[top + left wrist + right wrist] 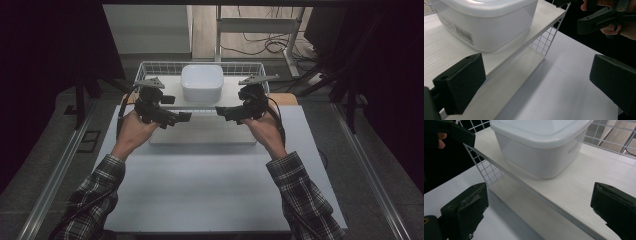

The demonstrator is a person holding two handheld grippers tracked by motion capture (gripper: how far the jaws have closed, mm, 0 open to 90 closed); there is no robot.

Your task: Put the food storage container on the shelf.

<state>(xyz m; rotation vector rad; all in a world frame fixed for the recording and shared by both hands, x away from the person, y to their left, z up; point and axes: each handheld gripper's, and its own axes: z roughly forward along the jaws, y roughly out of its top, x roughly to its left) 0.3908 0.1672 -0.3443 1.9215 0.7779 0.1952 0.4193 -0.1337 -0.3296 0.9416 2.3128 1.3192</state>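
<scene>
Lidded white plastic container on the far shelf board inside the wire basket. Left gripper and right gripper, jaws apart and empty, flank its near side; approach should stay level, symmetric, clearing the basket's wire.

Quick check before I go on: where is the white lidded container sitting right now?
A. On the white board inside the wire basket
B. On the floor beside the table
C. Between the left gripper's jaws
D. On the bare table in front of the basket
A: the white lidded container rests on the white board within the wire basket, and both the left gripper and the right gripper are open with nothing between their jaws.
</scene>
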